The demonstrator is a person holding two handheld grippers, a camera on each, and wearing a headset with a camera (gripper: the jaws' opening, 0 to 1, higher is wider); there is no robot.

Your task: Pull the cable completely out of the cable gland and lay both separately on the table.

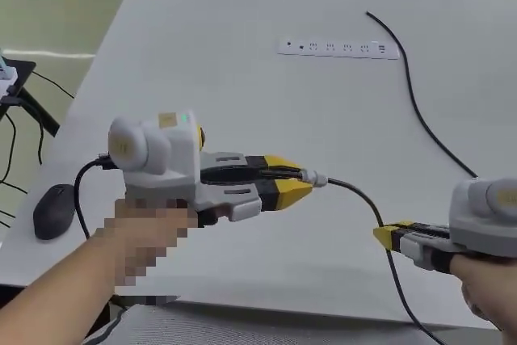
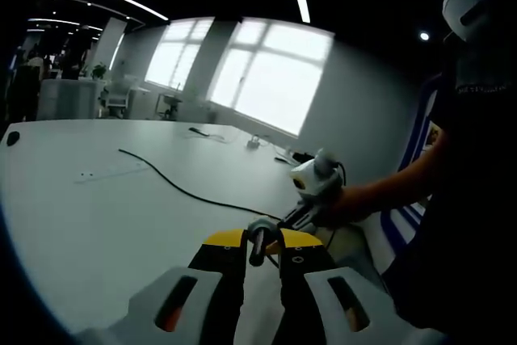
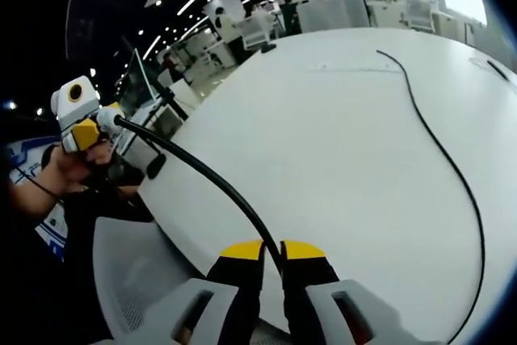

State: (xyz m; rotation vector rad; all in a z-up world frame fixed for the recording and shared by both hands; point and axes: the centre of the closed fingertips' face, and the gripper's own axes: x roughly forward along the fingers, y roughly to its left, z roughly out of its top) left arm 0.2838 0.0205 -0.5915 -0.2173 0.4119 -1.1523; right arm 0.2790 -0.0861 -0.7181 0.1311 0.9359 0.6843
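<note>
My left gripper (image 1: 305, 179) is held in the air over the near part of the white table (image 1: 242, 78), shut on a small grey cable gland (image 1: 317, 178) at its yellow tips. A black cable (image 1: 363, 198) comes out of the gland, arcs right and down, and passes between the tips of my right gripper (image 1: 378, 234), which is shut on it; the rest hangs past the table edge. In the left gripper view the gland (image 2: 258, 236) sits between the jaws of the left gripper (image 2: 260, 241). In the right gripper view the right gripper (image 3: 273, 250) pinches the cable (image 3: 202, 171), which leads up to the gland (image 3: 107, 119).
A white power strip (image 1: 339, 48) lies at the far side of the table, and a long black lead (image 1: 416, 103) runs from near it toward the right edge. A dark mouse (image 1: 53, 210) rests at the left edge. A grey chair (image 3: 129, 280) stands below the table's near edge.
</note>
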